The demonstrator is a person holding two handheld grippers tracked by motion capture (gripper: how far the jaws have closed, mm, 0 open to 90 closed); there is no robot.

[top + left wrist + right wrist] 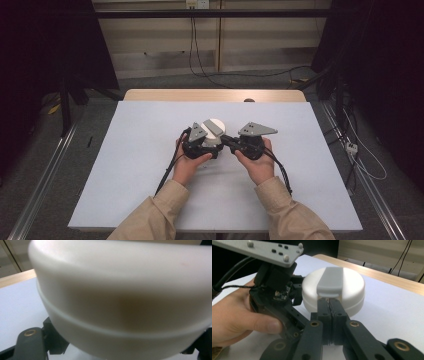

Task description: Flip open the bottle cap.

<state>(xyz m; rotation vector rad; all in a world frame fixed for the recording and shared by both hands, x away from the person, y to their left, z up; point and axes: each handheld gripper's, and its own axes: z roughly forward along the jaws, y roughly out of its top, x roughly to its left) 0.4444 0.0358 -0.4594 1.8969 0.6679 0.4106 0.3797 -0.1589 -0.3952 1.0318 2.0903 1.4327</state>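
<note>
**Both grippers at the white container, mid-table**

Your right gripper point(331, 305) has its two black jaws pressed flat together, pad against pad, with their tips right at the front edge of the grey tab point(330, 281) that runs across the lid of the round white container point(352, 290). From the right gripper view the tips sit just under the lip of that tab; whether they nip anything thin there is hard to say, since the spot is small and shadowed.

Your left gripper point(200, 145) is at about 9 o'clock of the container point(214, 131) in the high view, its body hard against the container's side. In the left gripper view the white wall point(125, 302) is so close that it blurs, and it hides the jaw tips; the jaws are drawn in as far as they go, apparently clamped on the container's side, and a thin seam line runs around the wall where lid meets base.

The container stands upright on the white table sheet point(125, 165), close to its centre, a little toward 12 o'clock from your hands. Your left hand point(186, 167) and right hand point(260, 167) lie at 7 and 5 o'clock of it, and the grippers' grey three-cornered plates flank the lid.
</note>
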